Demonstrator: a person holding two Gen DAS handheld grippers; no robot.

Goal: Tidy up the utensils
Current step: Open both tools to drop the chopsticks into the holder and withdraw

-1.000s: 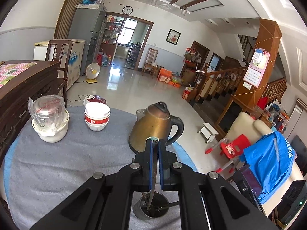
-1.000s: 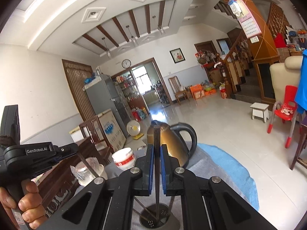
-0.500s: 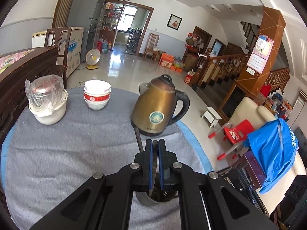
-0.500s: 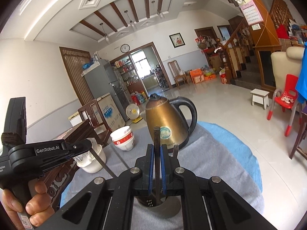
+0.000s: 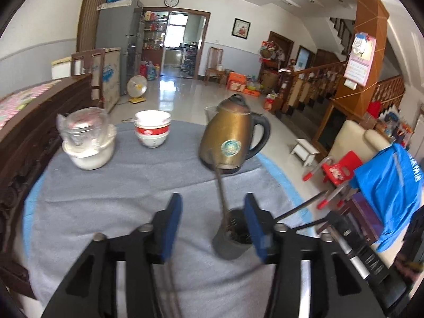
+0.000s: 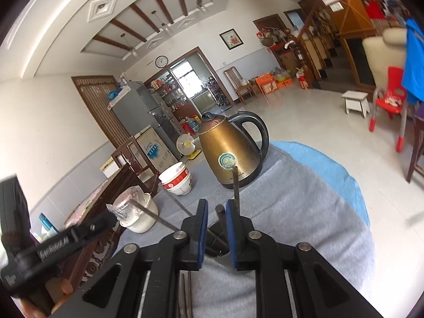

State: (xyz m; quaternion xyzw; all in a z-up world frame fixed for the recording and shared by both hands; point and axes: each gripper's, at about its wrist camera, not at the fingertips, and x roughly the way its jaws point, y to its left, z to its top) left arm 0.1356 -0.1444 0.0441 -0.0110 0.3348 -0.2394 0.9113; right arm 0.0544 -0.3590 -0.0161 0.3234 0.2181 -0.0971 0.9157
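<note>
Both grippers hang over the holder [image 5: 232, 238], a dark metal cup on the grey cloth [image 5: 119, 185] in front of the kettle [image 5: 229, 137]. The left gripper [image 5: 213, 222] has just been opening; its pads grip nothing, and a utensil [image 5: 221, 193] leans in the cup. The right gripper [image 6: 216, 224] has just been parting too, a dark handle [image 6: 220, 212] loose between its pads. The left gripper's arm reads "GenRobot.AI".

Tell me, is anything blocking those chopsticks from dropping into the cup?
Nothing visible does. The thin dark chopsticks already stand in the dark cylindrical holder cup, and both tongs, left and right, have just been opening around them.
</note>
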